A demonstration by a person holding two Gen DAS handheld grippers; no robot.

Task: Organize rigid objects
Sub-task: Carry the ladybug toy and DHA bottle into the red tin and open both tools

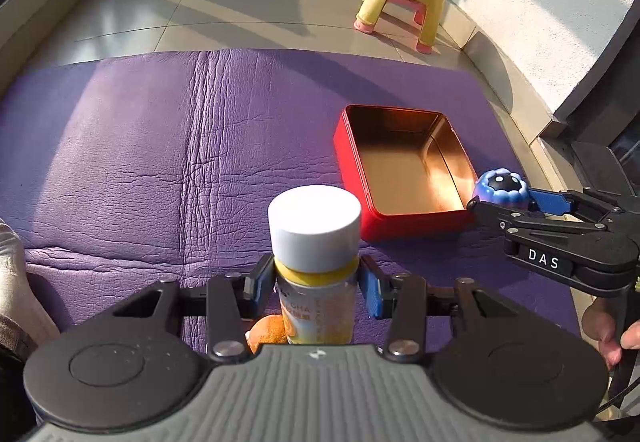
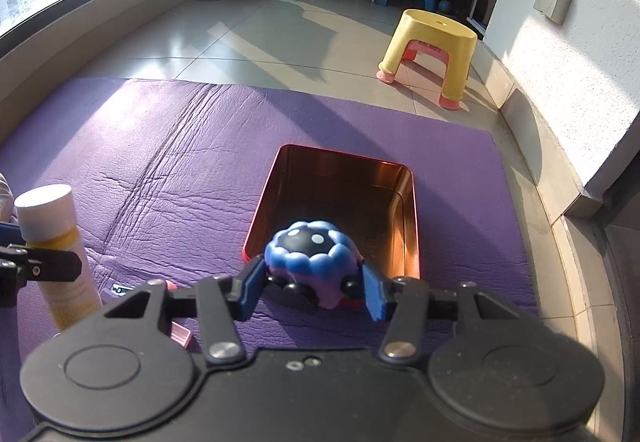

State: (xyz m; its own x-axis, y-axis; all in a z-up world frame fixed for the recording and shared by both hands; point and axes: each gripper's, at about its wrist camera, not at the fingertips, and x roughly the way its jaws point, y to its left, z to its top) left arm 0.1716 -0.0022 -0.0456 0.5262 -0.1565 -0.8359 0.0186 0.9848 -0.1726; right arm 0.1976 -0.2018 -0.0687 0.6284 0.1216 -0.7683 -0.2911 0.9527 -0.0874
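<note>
The right tongs point(image 2: 312, 292) are closed about halfway, their blue pads pressed to either side of a blue toy figure point(image 2: 314, 262) with a black, white-dotted top. The toy hangs just at the near short edge of the red tin box point(image 2: 412, 202), whose copper-coloured inside shows nothing in it. In the left wrist view the same toy point(image 1: 502, 188) sits at the box's 4 o'clock corner, about level with the rim.

The left tongs point(image 1: 316, 284) are likewise partly closed, clamping a bottle point(image 1: 316, 274) with a white cap and yellow-orange label, held upright just below the cap. It sits at about 7 o'clock from the red tin box point(image 1: 352, 162), near it but apart. A small orange thing point(image 1: 266, 330) shows under the tongs beside the bottle; what it is I cannot tell.

All this is over a purple mat point(image 1: 160, 146) on a tiled floor, with a yellow stool point(image 1: 404, 2) beyond at 12 o'clock.

The step in hand looks like carrying both items to the box. Next, the right tongs likely need to go forward over the rim, lower and release the toy; the bottle probably must be laid flat to fit.
</note>
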